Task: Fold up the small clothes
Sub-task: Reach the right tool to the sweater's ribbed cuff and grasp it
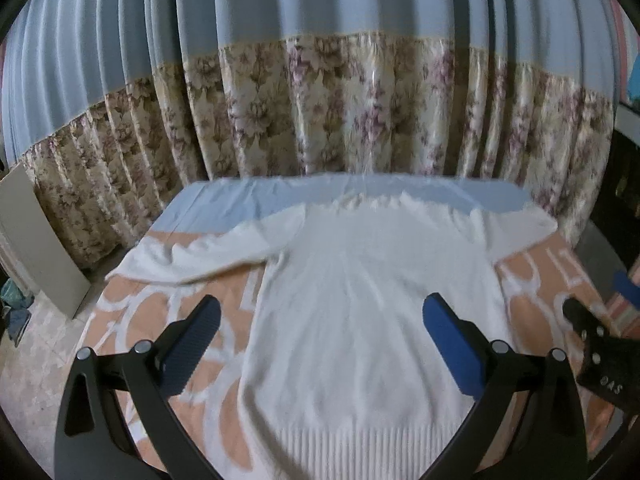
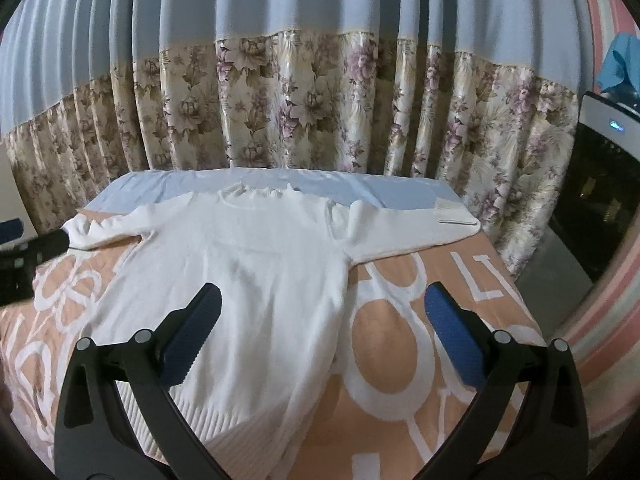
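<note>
two wrist views, one garment. white knit sweater [image 1: 360,300] spread flat, face up, on a peach blanket with white lettering [image 1: 168,320], filling the centre of the left wrist frame; ribbed hem [image 1: 352,444] at the bottom edge, neckline at the far end over a pale blue sheet [image 1: 240,196]. both sleeves out to the sides: one toward centre left of that frame, the other toward centre right with its end near the blanket's far corner. in the right wrist frame, same sweater [image 2: 248,280] shifted to centre left, ribbed cuff [image 2: 452,210] of the outstretched sleeve at centre right, on the blue sheet's edge.

left gripper [image 1: 320,320] spread wide, nothing between its blue-padded fingers [image 1: 452,344], poised above the sweater's lower body; contact with the knit not discernible. right gripper [image 2: 322,316] likewise spread wide and empty, over the sweater's side edge and the blanket [image 2: 400,340] beside it.

part of the other gripper visible at the right edge of the left wrist frame and at the left edge of the right wrist frame. pleated curtain [image 1: 320,100], blue above and floral below, across the upper half of both frames. dark appliance [image 2: 600,180] at the right edge of the right wrist frame.
</note>
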The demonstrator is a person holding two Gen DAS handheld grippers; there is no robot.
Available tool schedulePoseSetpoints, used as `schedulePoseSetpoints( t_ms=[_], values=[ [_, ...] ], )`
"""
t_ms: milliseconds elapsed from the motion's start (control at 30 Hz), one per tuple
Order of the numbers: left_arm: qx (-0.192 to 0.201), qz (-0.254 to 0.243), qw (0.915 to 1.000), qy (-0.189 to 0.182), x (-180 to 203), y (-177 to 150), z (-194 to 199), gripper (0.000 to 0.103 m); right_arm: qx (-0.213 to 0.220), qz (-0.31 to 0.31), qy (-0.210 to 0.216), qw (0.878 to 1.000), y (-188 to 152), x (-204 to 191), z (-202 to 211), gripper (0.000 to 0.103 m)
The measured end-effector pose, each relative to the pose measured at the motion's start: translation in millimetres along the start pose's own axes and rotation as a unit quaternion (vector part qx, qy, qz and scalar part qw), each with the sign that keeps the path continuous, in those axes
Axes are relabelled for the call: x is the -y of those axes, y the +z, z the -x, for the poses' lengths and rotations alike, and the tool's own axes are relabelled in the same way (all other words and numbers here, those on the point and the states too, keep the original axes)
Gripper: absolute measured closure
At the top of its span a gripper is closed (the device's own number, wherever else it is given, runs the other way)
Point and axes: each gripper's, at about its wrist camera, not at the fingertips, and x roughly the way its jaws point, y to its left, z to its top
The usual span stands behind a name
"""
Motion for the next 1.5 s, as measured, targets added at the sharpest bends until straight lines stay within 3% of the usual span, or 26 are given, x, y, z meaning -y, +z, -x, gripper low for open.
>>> schedulePoseSetpoints(
  t_ms=[200,400,533,867,1000,1167,1233,1467,1500],
  values=[
    [0.042,0.006,0.9988,0.024,12,25,-24,0.002,0.001,0.010,0.014,1.000,27,26,-26,0.003],
    [0.007,-0.045,0.9982,0.039,32,46,-78,0.002,0.009,0.063,-0.018,0.998,45,45,-66,0.003],
    [-0.015,-0.056,0.9983,0.008,46,59,-119,0.002,-0.007,0.046,-0.027,0.999,55,68,-104,0.003],
    [-0.046,-0.071,0.9964,-0.014,65,77,-208,0.002,-0.030,0.025,-0.066,0.997,76,141,-196,0.003],
    [-0.057,-0.067,0.9961,-0.009,62,77,-232,0.002,-0.066,0.022,-0.068,0.995,76,171,-241,0.021],
    [-0.076,-0.047,0.9959,-0.012,53,74,-259,0.002,-0.089,0.014,-0.072,0.993,75,196,-281,0.029],
    [-0.083,-0.050,0.9953,-0.006,51,72,-268,0.002,-0.102,0.017,-0.075,0.992,75,202,-299,0.039],
    [-0.093,-0.061,0.9938,0.003,51,72,-285,0.002,-0.146,0.009,-0.078,0.986,74,229,-346,0.056],
    [-0.094,-0.061,0.9937,0.004,50,72,-287,0.002,-0.151,0.009,-0.080,0.985,73,232,-350,0.063]
  ],
)
